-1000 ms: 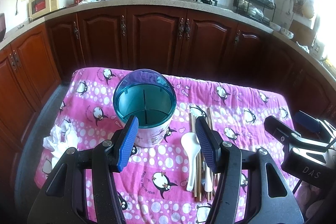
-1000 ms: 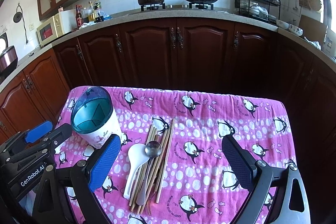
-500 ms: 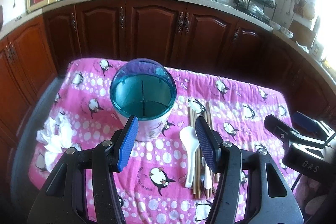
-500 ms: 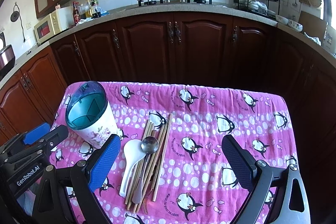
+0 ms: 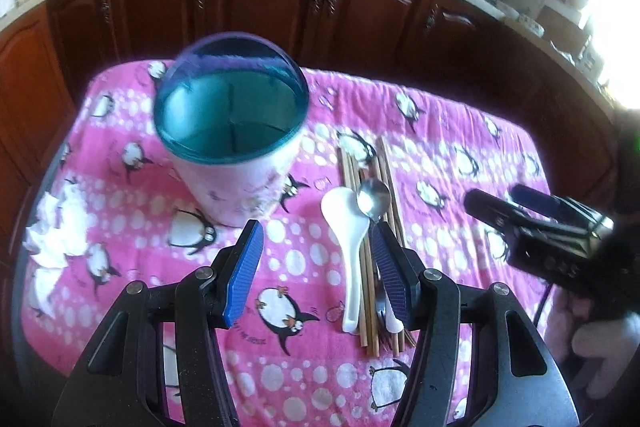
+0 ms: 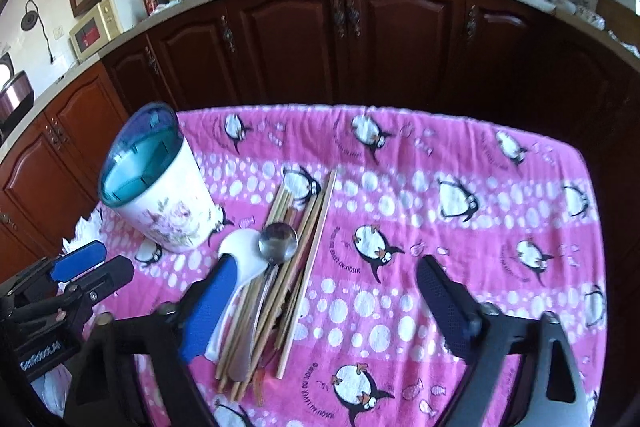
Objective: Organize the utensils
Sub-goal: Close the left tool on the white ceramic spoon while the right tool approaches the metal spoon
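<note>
Now, scene: pink penguin cloth (image 6: 460, 163) over a table, utensil holder (image 6: 160, 195) toward its left edge, loose utensils heaped near the middle of the front edge.

Just changed: both cameras lower and nearer than a second ago, pitched down toward the cloth; holder and utensil heap larger in frame, nothing on the cloth shifted.

Meaning for the task: approach only, no utensil lifted yet; sorting apparently still all to do.

Left gripper (image 5: 316, 267): fingers apart, nothing between them; hovering above the cloth between holder and heap, right finger overlapping the spoon handles in view.

Right gripper (image 6: 324, 299): fingers wide apart, nothing held; left finger lying over the white spoon's handle in view, contact impossible to confirm.

White spoon (image 5: 349, 227): bowl up, just beside the holder, at the left side of the heap.

Metal spoon (image 6: 278, 243): bowl resting against the white spoon's bowl, handle running back over the chopsticks.

Chopsticks (image 6: 316, 219): loose bundle lying roughly front to back, one stick set a little apart on the right.

Shown only by left wrist view: holder interior from above, teal, with dividers and no utensils visible inside; crumpled white tissue (image 5: 56, 227) at the cloth's left edge.

Shown only by right wrist view: holder's white floral side, upright stance, full length of the heap down to its near ends.

Likely next: closing on one utensil from the heap, white spoon nearest.
</note>
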Motion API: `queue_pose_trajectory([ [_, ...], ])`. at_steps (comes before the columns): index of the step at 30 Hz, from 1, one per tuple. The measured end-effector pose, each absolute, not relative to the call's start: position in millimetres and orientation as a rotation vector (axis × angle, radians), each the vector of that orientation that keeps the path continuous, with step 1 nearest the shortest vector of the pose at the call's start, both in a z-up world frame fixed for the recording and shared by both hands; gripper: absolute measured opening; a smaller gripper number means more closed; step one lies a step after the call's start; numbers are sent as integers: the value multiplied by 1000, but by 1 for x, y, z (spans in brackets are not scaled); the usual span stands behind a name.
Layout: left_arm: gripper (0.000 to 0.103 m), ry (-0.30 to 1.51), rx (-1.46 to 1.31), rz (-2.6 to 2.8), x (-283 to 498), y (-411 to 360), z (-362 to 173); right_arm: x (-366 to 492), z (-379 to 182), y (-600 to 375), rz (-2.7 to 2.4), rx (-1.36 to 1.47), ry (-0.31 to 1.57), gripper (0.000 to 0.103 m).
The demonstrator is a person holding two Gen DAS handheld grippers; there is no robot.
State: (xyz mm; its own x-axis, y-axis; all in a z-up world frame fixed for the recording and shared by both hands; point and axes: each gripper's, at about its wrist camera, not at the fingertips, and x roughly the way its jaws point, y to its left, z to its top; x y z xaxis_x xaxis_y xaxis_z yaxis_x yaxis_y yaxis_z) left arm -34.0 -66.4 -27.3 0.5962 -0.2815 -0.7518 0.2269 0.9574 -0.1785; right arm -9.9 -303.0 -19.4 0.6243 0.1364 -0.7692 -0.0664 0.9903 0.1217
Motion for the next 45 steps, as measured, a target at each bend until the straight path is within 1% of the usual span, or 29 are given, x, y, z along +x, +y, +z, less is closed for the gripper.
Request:
queue_pose_trajectory([
  [2,56,910,-63,-307,-28,-72,-39,0,-31,-309,171,126,917,67],
  [3,56,916,-66,-311,-26,-74,-42,4,-36,-311,200,149,928,58],
  [4,56,922,-68,-312,-23,-76,-47,10,-41,-313,230,173,941,55],
  [11,56,944,-96,-276,1,-84,-70,46,-60,-315,371,203,963,54],
  [12,56,945,-95,-271,3,-85,-73,51,-61,-313,390,202,966,53],
  [13,56,948,-94,-265,6,-87,-76,56,-64,-312,411,199,972,48],
  [14,56,952,-95,-258,9,-89,-79,60,-67,-312,425,198,978,46],
  [16,55,963,-99,-244,15,-92,-86,69,-73,-311,457,207,991,44],
  [19,52,969,-100,-232,20,-97,-93,77,-80,-308,486,201,1001,44],
  [21,46,974,-100,-231,22,-99,-96,82,-84,-306,499,188,1007,44],
  [23,45,978,-105,-231,26,-102,-99,86,-87,-304,516,175,1011,44],
  [25,41,982,-105,-232,28,-105,-101,91,-91,-299,525,155,1017,44],
  [27,32,987,-102,-230,30,-108,-103,93,-94,-299,530,144,1025,44],
  [28,30,991,-102,-231,31,-109,-104,95,-97,-297,538,142,1027,42],
  [30,22,996,-106,-234,33,-111,-106,97,-99,-295,562,142,1033,39],
  [32,17,1002,-112,-242,35,-112,-108,99,-104,-290,573,127,1041,38],
  [35,12,1003,-118,-243,38,-111,-109,99,-109,-288,568,106,1044,30],
  [37,10,1000,-129,-252,39,-110,-108,99,-109,-291,591,143,1044,12],
  [43,5,994,-151,-294,33,-103,-101,87,-109,-295,597,163,1043,4],
  [45,3,991,-147,-305,26,-100,-98,79,-104,-297,606,176,1034,3],
])
